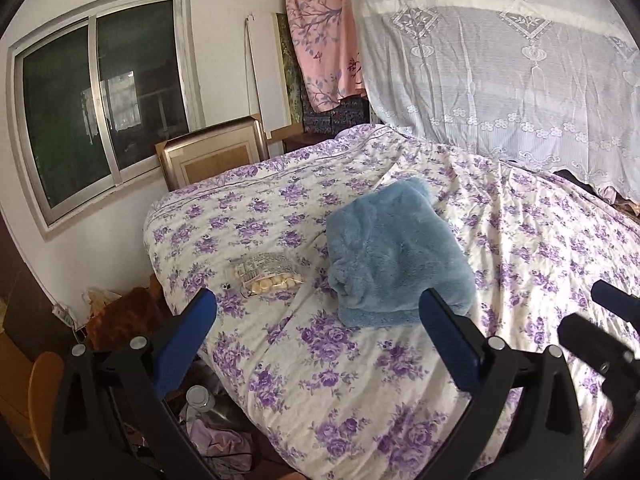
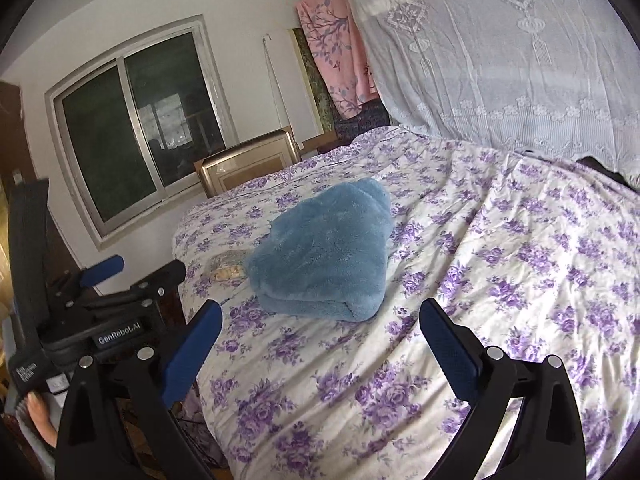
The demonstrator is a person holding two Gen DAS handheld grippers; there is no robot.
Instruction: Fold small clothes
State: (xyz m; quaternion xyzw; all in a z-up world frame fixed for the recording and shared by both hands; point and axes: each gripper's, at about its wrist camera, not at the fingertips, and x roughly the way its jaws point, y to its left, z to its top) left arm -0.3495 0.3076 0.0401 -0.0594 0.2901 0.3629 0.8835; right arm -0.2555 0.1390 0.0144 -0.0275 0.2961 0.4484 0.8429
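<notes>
Your bed (image 1: 360, 380) wears a purple-flowered cover under a dark window (image 1: 100, 104) and lace curtain (image 1: 500, 72). The folded blue garment (image 1: 396, 256) lies mid-bed beside a snack bag (image 1: 268, 276). Both the left tool (image 1: 318, 312) and right tool (image 2: 320, 320) gape wide, empty; the left one's body reads "GenRobot.AI".

Location type: bedroom in a private home. Identifying features: a bed (image 1: 360, 380) covered by a purple floral quilt (image 2: 500, 280); a white lace curtain (image 1: 500, 72) hanging behind it; a sliding window (image 1: 100, 108) in a white wall; pink floral fabric (image 1: 324, 40) hung in the corner; clothing on the floor (image 1: 216, 436).
</notes>
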